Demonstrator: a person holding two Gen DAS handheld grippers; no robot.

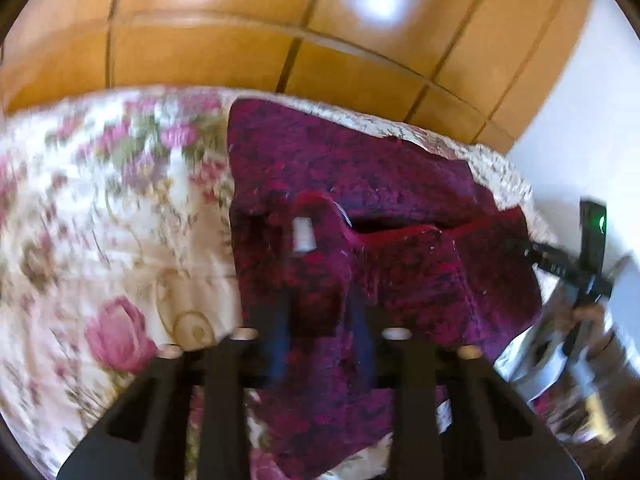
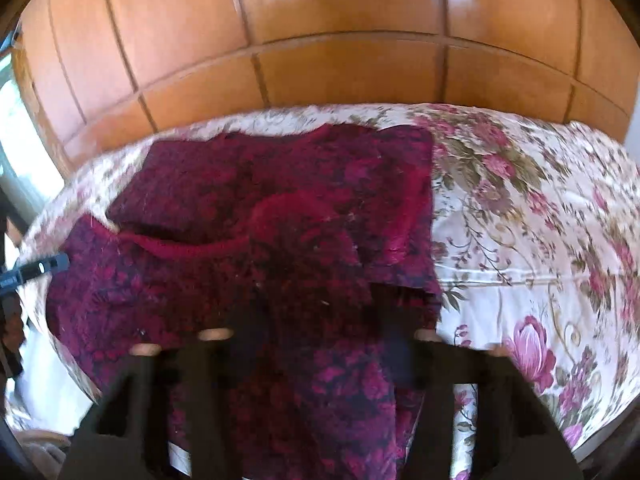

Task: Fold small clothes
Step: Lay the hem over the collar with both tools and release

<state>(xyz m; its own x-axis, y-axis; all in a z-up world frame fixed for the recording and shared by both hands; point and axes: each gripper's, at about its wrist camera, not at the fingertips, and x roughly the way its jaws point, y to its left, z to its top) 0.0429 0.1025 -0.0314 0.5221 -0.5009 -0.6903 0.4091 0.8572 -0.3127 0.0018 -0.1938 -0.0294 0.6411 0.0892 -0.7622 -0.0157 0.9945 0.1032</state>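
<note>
A maroon knitted garment (image 1: 360,168) with a dark floral pattern lies on a floral bedspread (image 1: 100,208). Its red-edged neckline and white label (image 1: 303,234) face up. My left gripper (image 1: 316,300) is shut on a raised fold of the garment just below the label, and cloth covers the fingertips. In the right wrist view the same garment (image 2: 260,184) spreads across the bedspread (image 2: 520,220). My right gripper (image 2: 320,320) is shut on a bunch of the garment's near part, its tips buried in cloth. The right gripper's body (image 1: 560,264) shows at the garment's right edge.
A wooden panelled wardrobe (image 2: 320,40) stands right behind the bed. A white wall (image 1: 580,100) is at the right in the left wrist view. The left gripper's tip (image 2: 44,266) pokes in at the garment's left edge. Bare bedspread lies on either side of the garment.
</note>
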